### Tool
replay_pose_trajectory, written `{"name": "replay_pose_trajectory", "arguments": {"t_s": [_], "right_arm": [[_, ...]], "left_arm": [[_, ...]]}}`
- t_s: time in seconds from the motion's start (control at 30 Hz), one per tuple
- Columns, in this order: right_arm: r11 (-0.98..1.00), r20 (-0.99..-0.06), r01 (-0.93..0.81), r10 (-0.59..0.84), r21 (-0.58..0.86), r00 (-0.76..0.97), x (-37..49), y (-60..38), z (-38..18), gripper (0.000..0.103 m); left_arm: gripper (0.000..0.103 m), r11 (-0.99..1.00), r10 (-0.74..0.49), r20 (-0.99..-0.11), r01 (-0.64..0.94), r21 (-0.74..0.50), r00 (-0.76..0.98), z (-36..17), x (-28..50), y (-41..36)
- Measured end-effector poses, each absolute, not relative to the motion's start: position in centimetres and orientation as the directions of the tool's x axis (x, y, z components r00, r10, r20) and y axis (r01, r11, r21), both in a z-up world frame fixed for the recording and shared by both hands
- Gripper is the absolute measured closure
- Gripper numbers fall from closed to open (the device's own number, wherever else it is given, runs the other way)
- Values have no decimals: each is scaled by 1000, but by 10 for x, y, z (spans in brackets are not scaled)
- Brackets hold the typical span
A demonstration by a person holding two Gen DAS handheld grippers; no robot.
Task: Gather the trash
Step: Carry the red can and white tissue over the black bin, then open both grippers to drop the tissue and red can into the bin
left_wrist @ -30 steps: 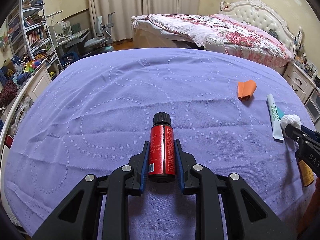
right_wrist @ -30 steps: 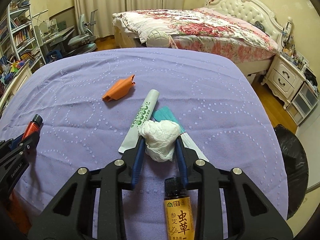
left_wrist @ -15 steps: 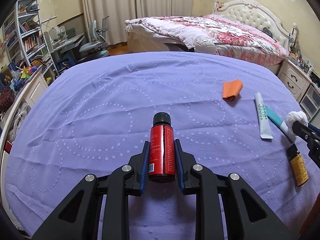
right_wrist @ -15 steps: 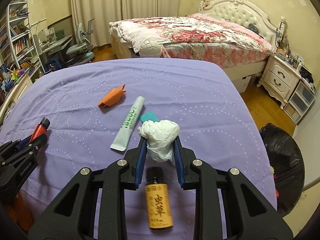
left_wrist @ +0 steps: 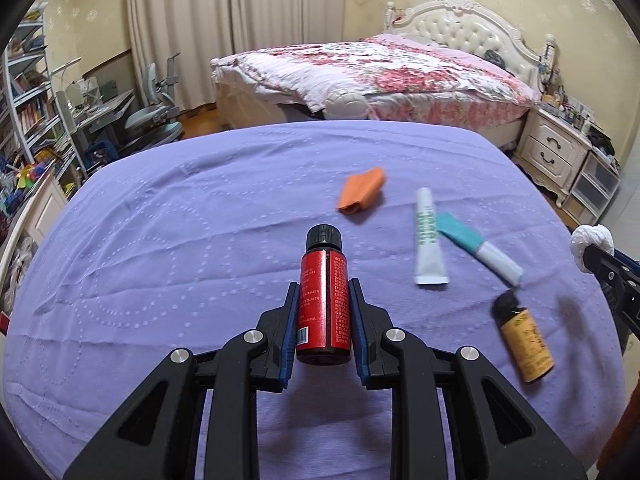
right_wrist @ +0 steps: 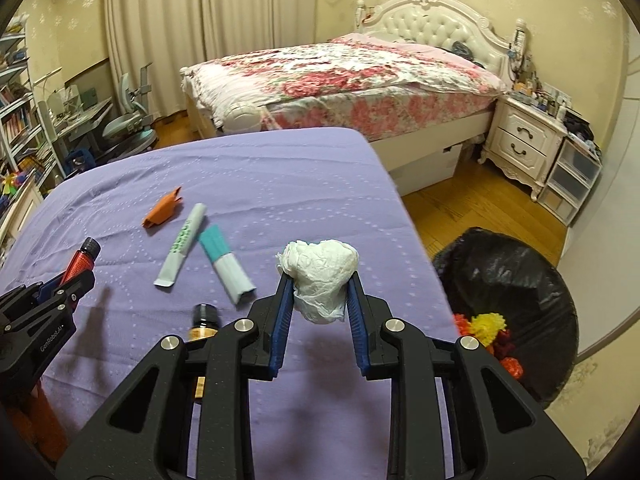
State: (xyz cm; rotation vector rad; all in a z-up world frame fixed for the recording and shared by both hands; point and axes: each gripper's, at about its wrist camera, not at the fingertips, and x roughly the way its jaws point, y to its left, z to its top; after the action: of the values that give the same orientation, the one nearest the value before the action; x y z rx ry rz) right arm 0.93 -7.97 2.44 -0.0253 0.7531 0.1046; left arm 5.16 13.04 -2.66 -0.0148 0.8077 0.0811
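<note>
While both tongs are carrying trash, the right tongs are pinching a crumpled white tissue wad above the purple quilted tabletop, heading toward the black-lined bin on the floor just beside it; next move likely needs reaching over its rim, then releasing. Left tongs are gripping a glossy red cylindrical bottle, black ribbed cap. Tubes, orange scrap, amber bottle are lying uncollected.

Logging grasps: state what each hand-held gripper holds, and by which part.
Left hand-held gripper: red bottle, by its lower body. Right hand-held gripper: crumpled white tissue, across its middle.
</note>
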Motion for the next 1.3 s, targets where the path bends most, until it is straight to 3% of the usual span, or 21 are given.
{"name": "replay_pose_trajectory", "arguments": {"t_s": [0.7,1.3], "right_arm": [[985,-670,169,-101,36,735,-6,-221,19,77],[951,-682,304,-186,56,708,4,-279,2,77]], "left_arm": [[79,978,-145,-691,210,10,708,-8,70,-23],[79,940,-227,-703,341,23,674,-21,94,-116]]}}
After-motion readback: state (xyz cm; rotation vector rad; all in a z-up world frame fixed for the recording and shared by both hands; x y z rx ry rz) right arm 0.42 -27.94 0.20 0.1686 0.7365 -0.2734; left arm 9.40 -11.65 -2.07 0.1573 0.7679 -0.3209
